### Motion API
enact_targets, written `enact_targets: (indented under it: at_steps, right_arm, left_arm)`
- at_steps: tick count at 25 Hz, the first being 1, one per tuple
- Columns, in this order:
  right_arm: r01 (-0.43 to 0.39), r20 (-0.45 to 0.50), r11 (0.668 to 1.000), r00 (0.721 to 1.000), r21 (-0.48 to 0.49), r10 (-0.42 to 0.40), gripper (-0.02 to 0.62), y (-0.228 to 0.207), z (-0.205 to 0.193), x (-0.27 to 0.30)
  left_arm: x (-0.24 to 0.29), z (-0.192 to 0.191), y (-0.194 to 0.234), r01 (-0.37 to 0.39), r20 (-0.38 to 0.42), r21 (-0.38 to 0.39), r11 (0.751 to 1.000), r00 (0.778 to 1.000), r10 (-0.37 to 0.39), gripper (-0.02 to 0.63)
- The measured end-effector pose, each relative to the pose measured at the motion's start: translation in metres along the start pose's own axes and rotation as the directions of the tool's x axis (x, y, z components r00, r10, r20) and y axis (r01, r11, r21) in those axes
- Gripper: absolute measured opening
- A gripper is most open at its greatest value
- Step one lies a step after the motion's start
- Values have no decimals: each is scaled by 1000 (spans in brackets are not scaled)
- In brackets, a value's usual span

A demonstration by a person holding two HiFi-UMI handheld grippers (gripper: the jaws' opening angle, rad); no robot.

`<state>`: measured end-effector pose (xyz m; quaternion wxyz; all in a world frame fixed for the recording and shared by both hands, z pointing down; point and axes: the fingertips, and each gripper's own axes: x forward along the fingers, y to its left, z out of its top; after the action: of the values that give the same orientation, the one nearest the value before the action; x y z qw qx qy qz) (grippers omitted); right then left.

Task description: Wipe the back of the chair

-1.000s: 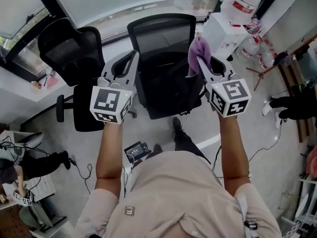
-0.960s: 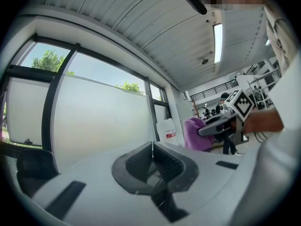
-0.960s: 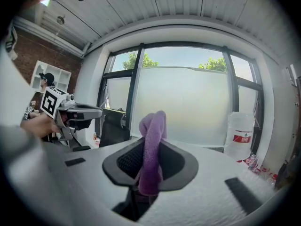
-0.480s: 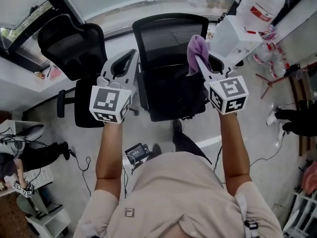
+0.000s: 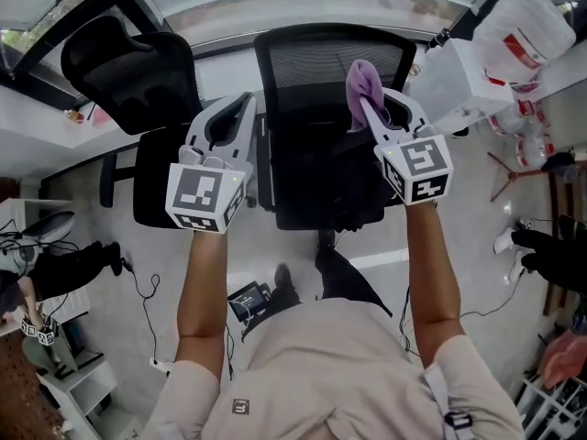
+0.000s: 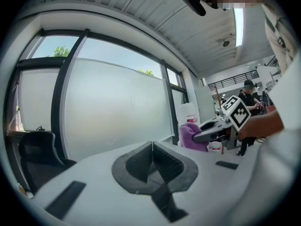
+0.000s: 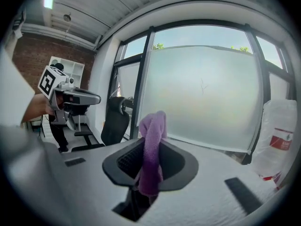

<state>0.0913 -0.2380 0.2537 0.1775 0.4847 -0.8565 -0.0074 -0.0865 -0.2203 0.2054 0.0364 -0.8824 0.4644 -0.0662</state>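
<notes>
While the head camera looks steeply down, I log a black office chair (image 5: pixel 316 186) straight ahead of the person, its tall back (image 5: pixel 307 67) a see-through mesh stretched in a rounded black frame.

Right gripper (image 5: pixel 370 117): its ribbed dark jaws are clenched on a purple cloth (image 7: pixel 153 140). The cloth is soft and nappy, bunched into a thick roll that rises past the jaw tips and droops over at the top, with a tail hanging down between the jaws. In the head view it sits over the right part of the mesh back. I cannot tell whether it touches the mesh.

Left gripper (image 6: pixel 151 147): the jaws are pressed together to a thin seam, with nothing between them. It is held over the chair's left edge, level with the right one.

A second black chair (image 5: pixel 138 62), padded and smooth, stands to the left, near a white bench (image 5: pixel 55 140). A wide frosted window (image 7: pixel 202 98) in dark frames fills the far side. A translucent plastic bag (image 5: pixel 532 26) with a red label bulges at upper right. The floor (image 5: pixel 119 337) is grey and mottled.
</notes>
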Motion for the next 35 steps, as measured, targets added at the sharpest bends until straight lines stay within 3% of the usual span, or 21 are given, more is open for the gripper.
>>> enact_targets:
  at_steps: [11,21,28,35]
  right_arm:
    - [-51,-18,999,999,-17,51,66,-26,-73,139]
    - [-98,-36,995,995,-37,97,66,-23,-148,248]
    - [-141,-35,987,990,-77,138,66,-7,-170,308]
    - [-169,-35,982,985,-87,166,66,7,-177,329]
  left_arm:
    - [81,-83,27,-48,-62,-18,999,997,47,11]
    - [137,-169,47,-102,-113,-52,993,989,95,9]
    - [156,-206,59,-132,-119,-59,990,985,124,9]
    - [159,-220,70,-167,-134,-70,984,979,156,9]
